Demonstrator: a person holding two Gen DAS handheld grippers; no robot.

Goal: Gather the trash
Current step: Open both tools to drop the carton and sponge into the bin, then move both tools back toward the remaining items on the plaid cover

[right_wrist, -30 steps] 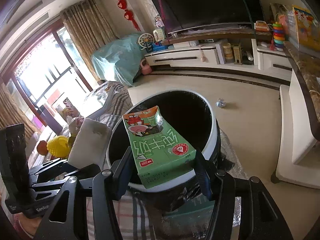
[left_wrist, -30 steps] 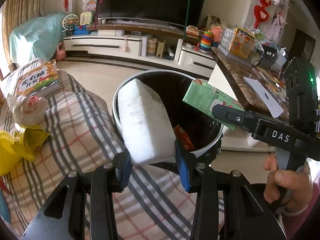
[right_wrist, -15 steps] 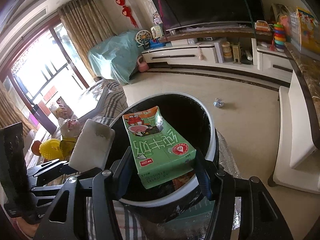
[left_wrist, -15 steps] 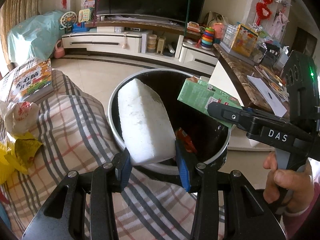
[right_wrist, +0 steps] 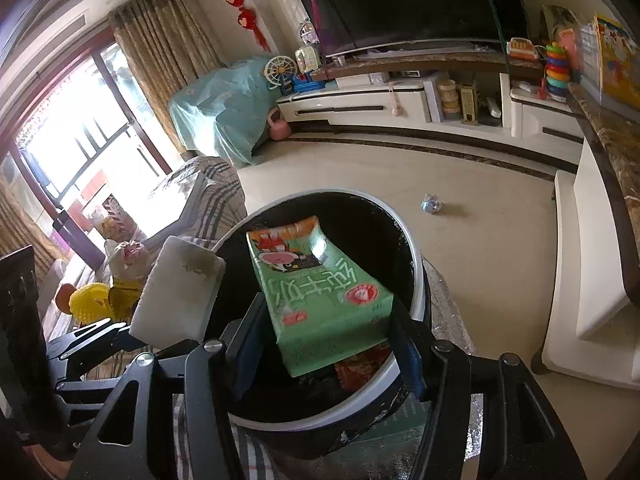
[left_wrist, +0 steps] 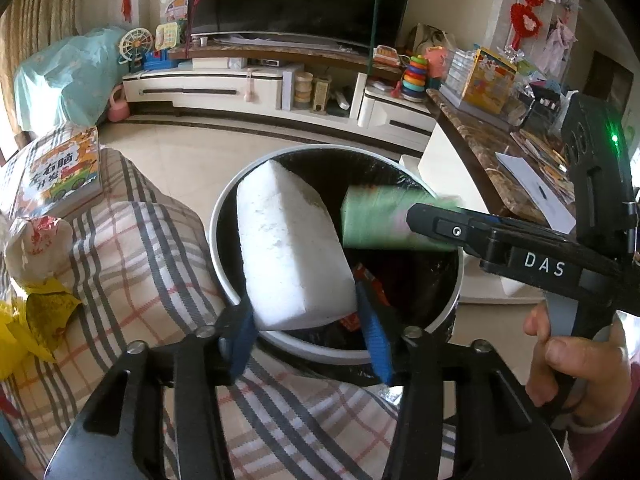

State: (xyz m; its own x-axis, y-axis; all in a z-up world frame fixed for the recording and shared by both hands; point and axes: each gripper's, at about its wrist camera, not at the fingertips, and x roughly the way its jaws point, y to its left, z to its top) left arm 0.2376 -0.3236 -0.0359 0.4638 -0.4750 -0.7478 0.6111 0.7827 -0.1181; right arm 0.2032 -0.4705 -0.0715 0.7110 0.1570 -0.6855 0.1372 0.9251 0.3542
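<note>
A round bin with a white rim and black liner stands below both grippers; red wrappers lie inside it. My left gripper hangs over its near rim, and its jaws are opening. The white foam block still stands between the blue pads, which look slack on it. In the right wrist view the green milk carton sits tilted between the pads of my right gripper above the bin. The carton is blurred while the gripper is sharp, so it is slipping downward. The foam block shows at the left.
A plaid sofa cover lies left of the bin, with a children's book, a white bag and yellow wrappers on it. A marble counter runs along the right. A small crumpled scrap lies on the floor.
The left jaws have widened around the foam block. The green carton has sunk a little against the right fingers and turned blurry. Both grippers have edged further over the bin.
</note>
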